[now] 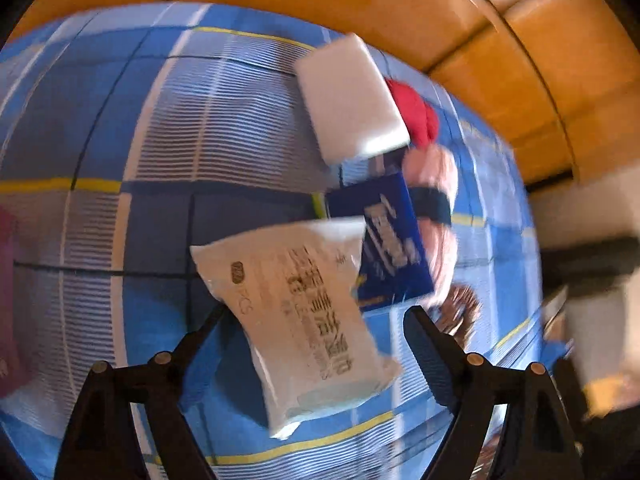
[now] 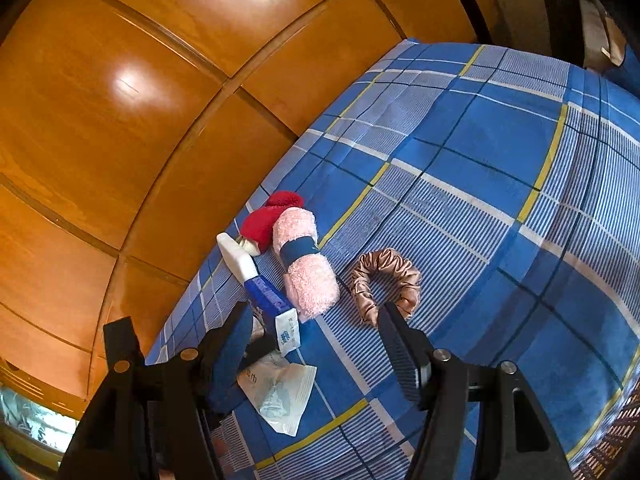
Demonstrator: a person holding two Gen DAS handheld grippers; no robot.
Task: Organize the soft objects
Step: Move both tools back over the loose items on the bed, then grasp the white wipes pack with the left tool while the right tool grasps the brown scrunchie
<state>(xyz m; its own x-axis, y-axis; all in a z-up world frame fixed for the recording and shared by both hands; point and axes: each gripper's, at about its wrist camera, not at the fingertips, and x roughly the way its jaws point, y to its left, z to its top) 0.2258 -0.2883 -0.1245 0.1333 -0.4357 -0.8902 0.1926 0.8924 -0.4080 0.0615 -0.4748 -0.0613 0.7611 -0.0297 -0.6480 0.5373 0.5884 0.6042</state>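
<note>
**Wet-wipe pack released at the near end of the row**

The left tongs [image 1: 316, 316] are spread wide, and the white wet-wipe pack [image 1: 296, 312] is seen lying between the fingers with clear gaps on both sides — nothing is pinched. The right tongs [image 2: 316, 320] are held part-open over the bed, empty; the bronze satin scrunchie [image 2: 386, 282] lies just beyond the right finger, apart from it.

The step in hand is judged to be the setting-down of the pack at the near end of a line of soft things on the blue plaid bedsheet [image 1: 120, 140]. Outward from the pack, a blue tissue packet [image 1: 390, 248] is overlapped by its far edge; beyond that a white sponge block [image 1: 350, 98] is placed. To the right of these, a pink rolled towel with a dark band [image 2: 306, 260] lies alongside, and a red cloth [image 2: 272, 216] sits at the far end, touching the towel. A wooden headboard [image 2: 120, 120] closes the scene on the far side.

Next, the scrunchie — the only piece lying a little apart, to the right of the towel — would probably be taken up by the right tongs; a lowering over one side of the ring and a light squeeze would be called for.

Counted: one wipe pack, one tissue packet, one sponge, one towel, one red cloth, one scrunchie.
</note>
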